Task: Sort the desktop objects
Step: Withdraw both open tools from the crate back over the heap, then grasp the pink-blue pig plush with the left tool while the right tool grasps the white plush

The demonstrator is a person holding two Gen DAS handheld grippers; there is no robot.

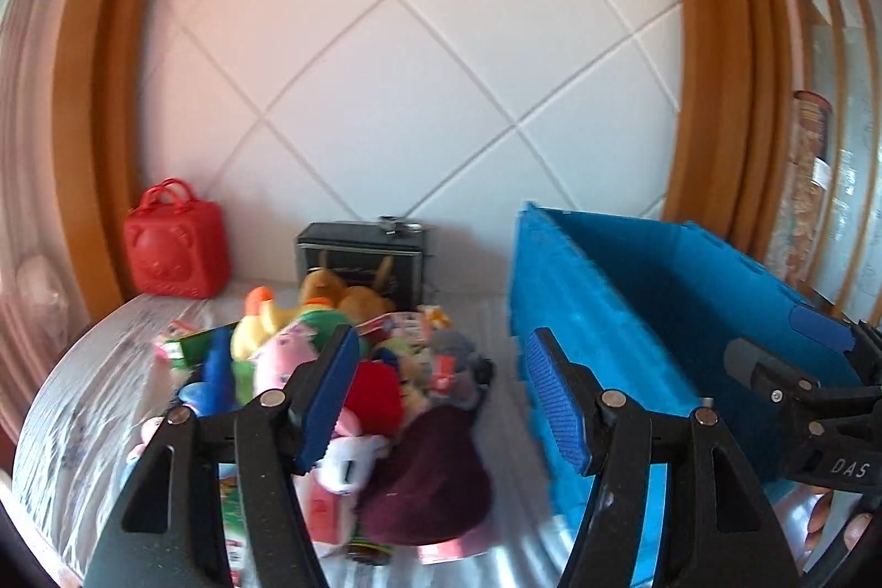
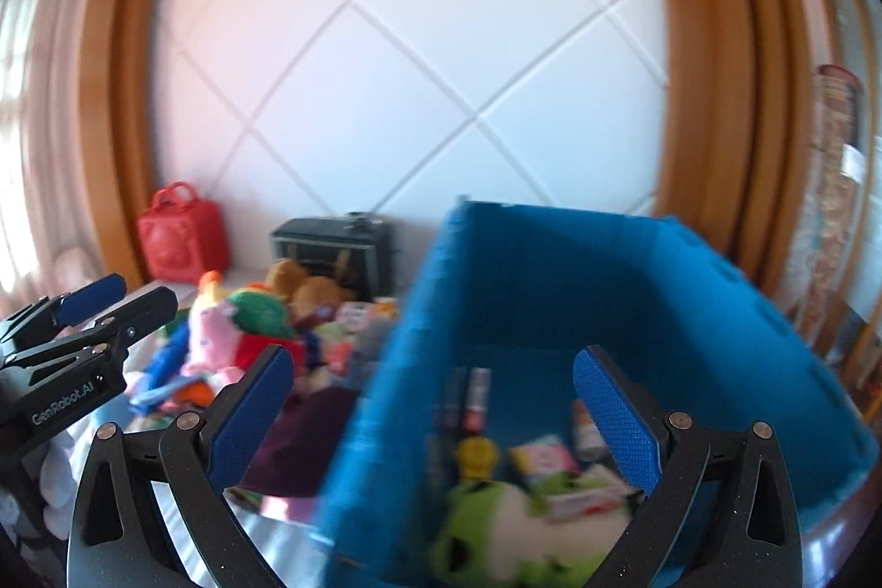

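Both tongs stand wide and empty: the right gripper (image 2: 433, 414) hangs over the blue bin (image 2: 661, 268), which already holds a green plush (image 2: 496, 527), some markers and small packets, while the left gripper (image 1: 435, 400) hangs over the toy pile (image 1: 331, 367) left of the bin. By my judgement sorting is partly done, most toys remaining. The grippers read "GenRobot.AI" and "DAS"; beyond the pile, left of the bin, stand a black box (image 1: 361, 257) and a red case (image 1: 173, 252).

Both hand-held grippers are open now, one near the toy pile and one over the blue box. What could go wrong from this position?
1. The toy pile is tangled, so the left hand-held gripper might catch two toys together, or drag the dark red cloth.
2. The right hand-held gripper hangs over the blue box; its fingers might knock the near wall when it moves back.
3. The box already holds the green plush and small packets, so dropped items may bounce out.
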